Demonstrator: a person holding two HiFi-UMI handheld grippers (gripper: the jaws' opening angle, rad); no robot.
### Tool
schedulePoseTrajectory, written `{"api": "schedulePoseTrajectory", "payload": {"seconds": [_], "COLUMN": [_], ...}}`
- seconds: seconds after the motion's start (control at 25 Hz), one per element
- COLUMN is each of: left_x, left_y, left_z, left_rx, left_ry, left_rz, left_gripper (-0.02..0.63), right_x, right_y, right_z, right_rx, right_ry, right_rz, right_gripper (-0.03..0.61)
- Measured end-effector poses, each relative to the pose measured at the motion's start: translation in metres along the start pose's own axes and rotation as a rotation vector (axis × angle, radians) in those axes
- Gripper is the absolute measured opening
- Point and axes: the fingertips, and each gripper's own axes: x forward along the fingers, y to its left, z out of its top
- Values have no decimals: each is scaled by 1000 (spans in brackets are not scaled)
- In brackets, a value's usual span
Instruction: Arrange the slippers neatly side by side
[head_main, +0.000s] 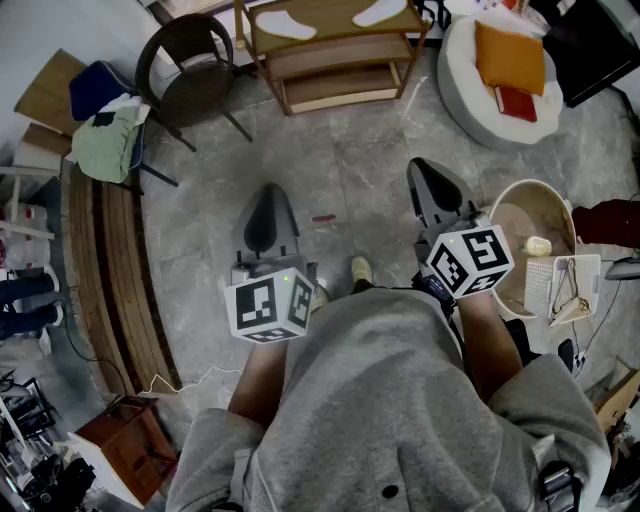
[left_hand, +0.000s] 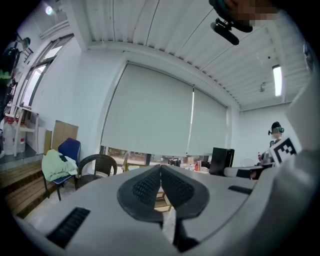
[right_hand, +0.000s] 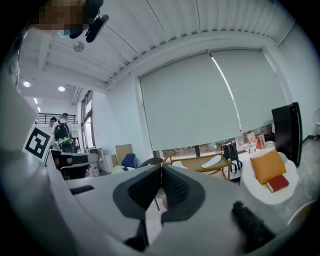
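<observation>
Two white slippers (head_main: 285, 25) (head_main: 380, 12) lie apart on the top of a wooden shelf (head_main: 335, 55) at the far side of the room. One slipper (right_hand: 212, 161) also shows on that shelf in the right gripper view. My left gripper (head_main: 268, 200) (left_hand: 161, 167) and right gripper (head_main: 425, 170) (right_hand: 161, 167) are held close to the person's body, well short of the shelf. Both point forward over the grey floor. Each has its jaws pressed together with nothing between them.
A dark wicker chair (head_main: 190, 70) stands left of the shelf, beside a blue chair with green clothes (head_main: 105, 135). A white round seat with an orange cushion (head_main: 510, 55) sits at the right, a beige tub (head_main: 530, 230) nearer. A wooden bench (head_main: 105, 270) runs along the left.
</observation>
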Motion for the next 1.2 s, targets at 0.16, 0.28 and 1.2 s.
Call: {"api": "schedulePoseTrajectory", "payload": {"seconds": [0.16,0.28,1.2], "left_x": [7,8,17], "left_y": [-14,-24,-45], "left_z": [-4,-6,-6], "left_rx": [10,20,56], "left_ry": [13,12,18], "left_rz": [-13,-10,-12], "left_gripper": [14,14,14], "right_x": [-2,-5,1], "right_y": [-13,-22,-43], "right_z": [-2,-6,-5], "right_rx": [-2,-4,69], "right_ry": [9,10,-27], "right_rz": [0,-2,50], "right_gripper": [23,25,25]}}
